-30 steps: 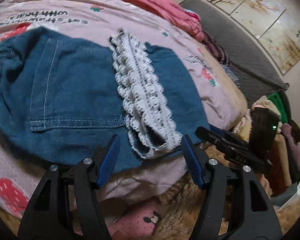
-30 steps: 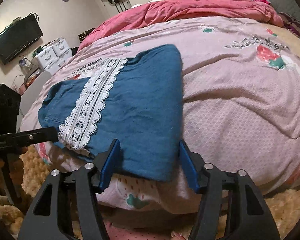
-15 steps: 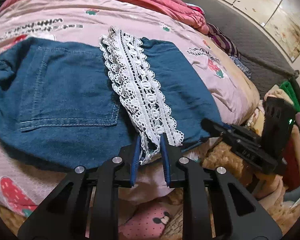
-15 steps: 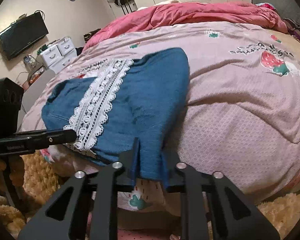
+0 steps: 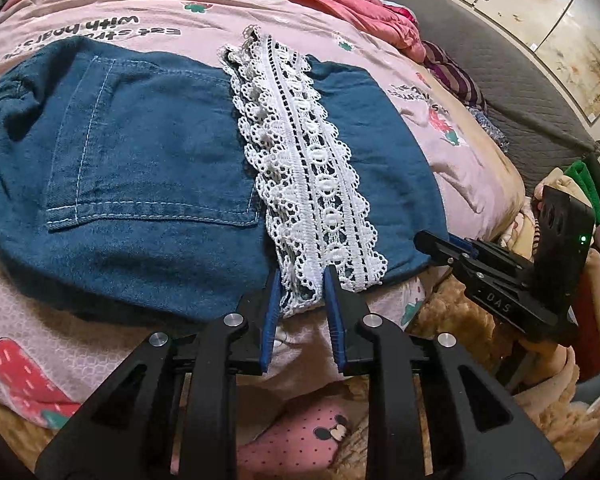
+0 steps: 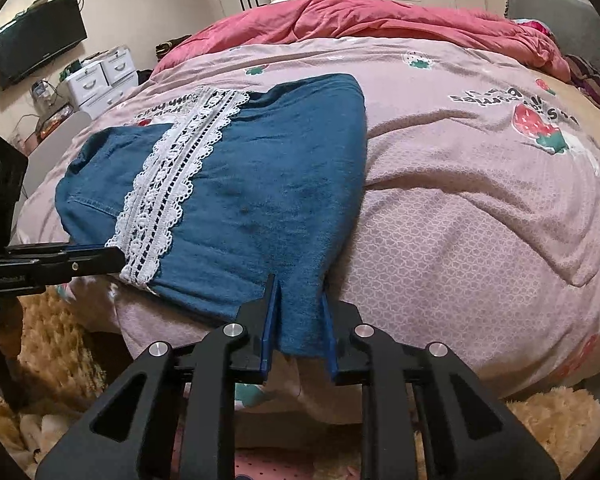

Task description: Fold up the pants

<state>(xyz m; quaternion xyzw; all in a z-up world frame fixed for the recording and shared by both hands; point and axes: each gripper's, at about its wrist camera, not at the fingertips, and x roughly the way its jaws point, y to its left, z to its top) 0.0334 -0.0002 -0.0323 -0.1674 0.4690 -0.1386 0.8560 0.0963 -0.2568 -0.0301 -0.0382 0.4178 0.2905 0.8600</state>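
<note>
The denim pants (image 5: 148, 168) lie spread across the near edge of the pink strawberry-print bedsheet (image 6: 460, 208), already doubled over so that a white lace hem (image 5: 316, 184) crosses the blue cloth, with the near edge hanging slightly over the side of the bed. The main risk, as a judgement, is an uneven lift: the left gripper (image 5: 300, 300) has its blue-padded jaws nearly closed on the tip of the lace hem alone, and if it holds only that openwork trim and not the denim beneath, the lace could stretch or slip free and the layers could separate when raised. The right gripper (image 6: 298, 320) is narrowed to a small gap around a pinch of plain denim at the near corner; the fold of cloth sits between its pads, but how many layers it has caught cannot be told, so a lower layer could stay behind on the sheet. Because the two holds sit near each other on one edge, pulling them at different heights or rates would likely skew the fold. Both grippers point forward over the bed from below its edge, roughly level with the mattress top, the right one seen from the left view just beside the pants' right corner.
</note>
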